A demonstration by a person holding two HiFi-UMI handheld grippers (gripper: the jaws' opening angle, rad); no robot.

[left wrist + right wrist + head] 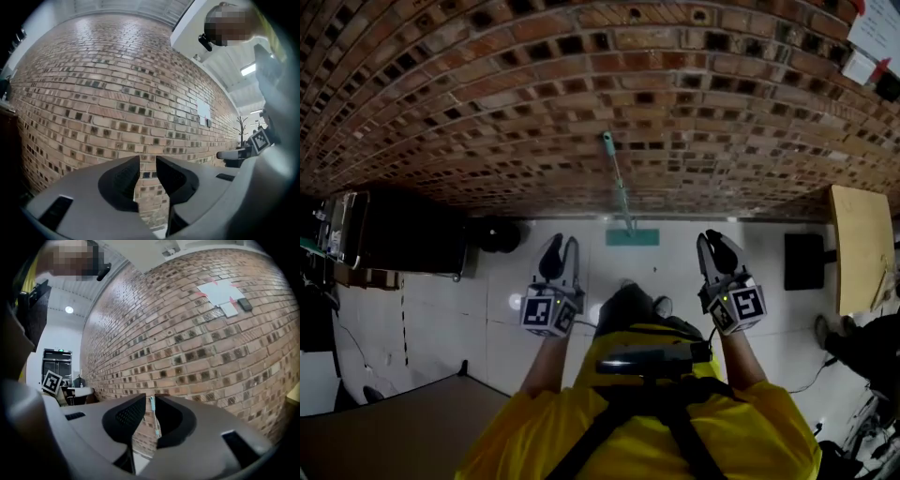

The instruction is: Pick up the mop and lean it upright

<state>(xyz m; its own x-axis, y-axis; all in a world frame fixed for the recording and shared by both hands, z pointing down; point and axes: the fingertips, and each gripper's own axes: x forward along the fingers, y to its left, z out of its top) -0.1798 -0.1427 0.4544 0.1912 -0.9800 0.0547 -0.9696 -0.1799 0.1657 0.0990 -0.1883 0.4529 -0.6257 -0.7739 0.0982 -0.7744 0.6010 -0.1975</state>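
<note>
The mop [621, 192] stands up against the brick wall [581, 94], its teal flat head [632, 237] down on the pale floor [487, 309] right at the wall's foot, thin handle slanting up the bricks. By the look of it the leaning part of the job is done here: nothing holds it and it stands by itself.

It looks a light thing: a slim stiff pole on a small flat pad, top-heavy in no way, but smooth and narrow, so it could roll or slide sideways along the bricks if nudged. The place to take it would be the handle around mid-height, squarely across the pole.

Coming back towards the person, the left tongs [560, 255] hover well short of the mop, a little spread with only brickwork showing in the gap [147, 161]. The right tongs [719, 246] match them, also slightly parted and pinching nothing; the mop [153, 418] shows far off through their gap [149, 401].

Out at the edges, a dark cabinet [412, 234] sits left and a wooden worktop [861, 244] right
</note>
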